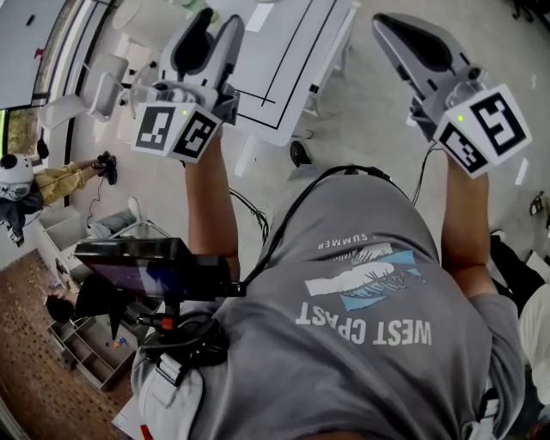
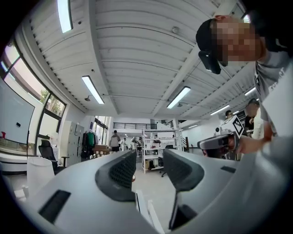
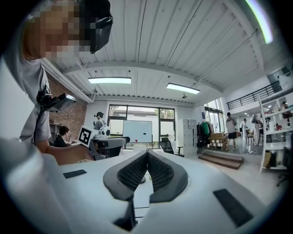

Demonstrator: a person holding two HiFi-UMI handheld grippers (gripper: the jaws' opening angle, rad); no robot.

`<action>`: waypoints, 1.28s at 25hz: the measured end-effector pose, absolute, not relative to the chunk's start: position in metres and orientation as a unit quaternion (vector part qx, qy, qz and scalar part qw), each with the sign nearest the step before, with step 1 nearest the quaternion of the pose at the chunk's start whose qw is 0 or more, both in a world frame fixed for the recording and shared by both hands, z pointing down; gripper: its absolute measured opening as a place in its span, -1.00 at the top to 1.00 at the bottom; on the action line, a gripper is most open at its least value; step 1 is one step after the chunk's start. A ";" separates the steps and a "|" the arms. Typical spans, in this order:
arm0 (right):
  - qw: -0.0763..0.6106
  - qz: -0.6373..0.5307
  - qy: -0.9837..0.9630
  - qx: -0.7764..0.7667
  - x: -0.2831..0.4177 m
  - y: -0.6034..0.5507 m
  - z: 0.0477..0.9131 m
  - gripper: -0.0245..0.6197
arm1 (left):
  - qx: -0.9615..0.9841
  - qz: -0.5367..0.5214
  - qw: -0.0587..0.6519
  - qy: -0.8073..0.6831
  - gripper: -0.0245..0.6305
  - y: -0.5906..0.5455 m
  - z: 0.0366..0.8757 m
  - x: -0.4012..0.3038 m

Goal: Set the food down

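Observation:
No food shows in any view. Both grippers are held up in front of the person's chest, above the floor. In the head view my left gripper [image 1: 211, 27] is at the upper left, its jaws apart with nothing between them. The left gripper view confirms this gap [image 2: 150, 165], through which I see only the far room. My right gripper [image 1: 384, 23] is at the upper right. In its own view the two ribbed pads [image 3: 147, 170] meet at their tips and hold nothing. Each gripper appears in the other's view: the right gripper [image 2: 220, 141] and the left gripper [image 3: 106, 145].
A white table [image 1: 284, 60] with black line markings stands ahead below the grippers. A small screen [image 1: 142, 265] is mounted at the person's chest. White shelving [image 2: 155, 148] and several people stand far across the room. A seated person [image 3: 60, 135] works by a brick wall.

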State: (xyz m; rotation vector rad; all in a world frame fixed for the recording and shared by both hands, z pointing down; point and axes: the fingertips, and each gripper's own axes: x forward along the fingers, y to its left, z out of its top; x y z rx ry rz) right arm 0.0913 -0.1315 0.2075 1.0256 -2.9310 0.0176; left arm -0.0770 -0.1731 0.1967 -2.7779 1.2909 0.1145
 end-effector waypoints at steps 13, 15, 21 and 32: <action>-0.001 0.000 -0.963 0.269 0.072 -0.087 0.199 0.90 | -0.901 0.037 0.077 0.425 0.34 -0.087 0.170 -0.059; 0.002 0.001 -0.965 0.263 0.069 -0.085 0.202 0.90 | -0.902 0.036 0.083 0.421 0.33 -0.081 0.169 -0.056; 0.000 0.001 -0.964 0.264 0.055 -0.077 0.204 0.90 | -0.903 0.041 0.094 0.417 0.33 -0.066 0.170 -0.066; 0.000 -0.015 -0.958 0.287 -0.075 -0.017 0.186 0.90 | -0.903 0.047 0.091 0.418 0.33 -0.014 0.167 -0.206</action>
